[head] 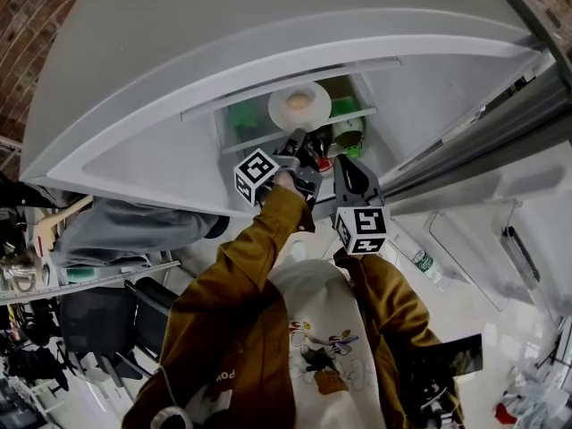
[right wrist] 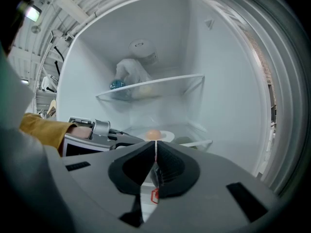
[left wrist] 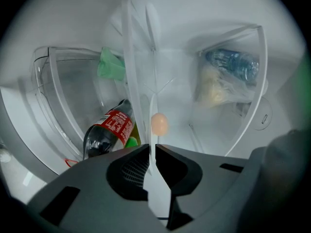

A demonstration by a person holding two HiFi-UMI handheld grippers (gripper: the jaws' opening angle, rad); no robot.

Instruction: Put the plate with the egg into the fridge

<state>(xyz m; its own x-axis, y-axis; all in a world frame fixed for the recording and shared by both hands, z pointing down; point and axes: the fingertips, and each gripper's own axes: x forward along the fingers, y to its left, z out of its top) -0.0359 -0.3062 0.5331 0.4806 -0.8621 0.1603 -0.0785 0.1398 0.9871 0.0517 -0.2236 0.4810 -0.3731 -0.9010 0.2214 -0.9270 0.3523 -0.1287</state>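
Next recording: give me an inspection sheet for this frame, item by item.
Surface: fridge shelf, inside the open fridge.
Job's things: plate with the egg on it, inside the fridge; whether it rests on the shelf is unclear.
Clutter: cola bottle, green item, bag with a water bottle on the upper shelf.
Grippers: left gripper shut on the plate rim; right gripper shut, nothing between its fingers.
Cables: nothing seen.
Surroundings: brick wall, door bin.

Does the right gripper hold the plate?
No, the right gripper is shut on nothing; the left gripper clamps the plate by its rim.
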